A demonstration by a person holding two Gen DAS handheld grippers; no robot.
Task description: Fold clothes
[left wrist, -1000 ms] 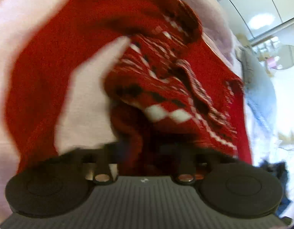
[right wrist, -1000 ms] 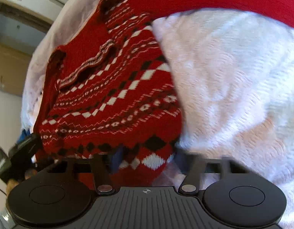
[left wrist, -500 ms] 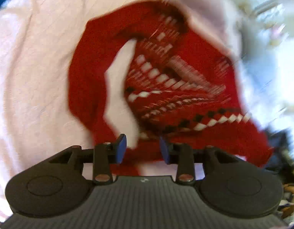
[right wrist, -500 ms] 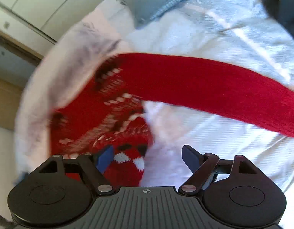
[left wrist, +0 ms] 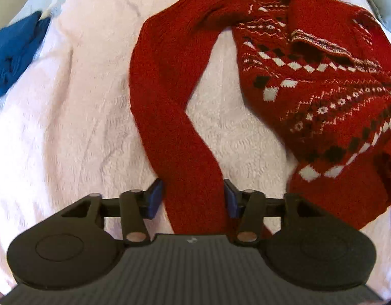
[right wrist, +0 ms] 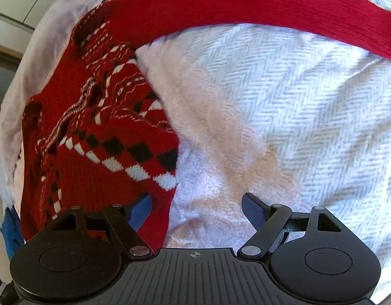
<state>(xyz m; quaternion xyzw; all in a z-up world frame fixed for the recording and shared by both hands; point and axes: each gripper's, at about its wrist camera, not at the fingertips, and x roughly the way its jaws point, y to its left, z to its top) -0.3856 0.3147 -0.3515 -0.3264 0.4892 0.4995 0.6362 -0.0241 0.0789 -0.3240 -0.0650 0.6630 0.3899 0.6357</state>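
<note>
Bedspread [left wrist: 68,127], pale pink-white, textured herringbone weave, covered the whole working surface in both views.

Sweater [left wrist: 322,89], red knit with white and black diamond bands, lay rumpled on the bedspread, body bunched toward the right of the left wrist view. One plain red sleeve [left wrist: 170,101] ran from the shoulder down the cloth to the left gripper; in the right wrist view the same sleeve [right wrist: 271,7] stretched across the top.

Garment [left wrist: 12,50], blue, crumpled, lay at the far left edge, well apart from the sweater.

Left gripper [left wrist: 193,198]: jaws spread, the sleeve lying between the blue pads, not pinched.

Right gripper [right wrist: 198,211]: jaws spread wide, left pad over the sweater's hem [right wrist: 160,203], holding nothing.
</note>
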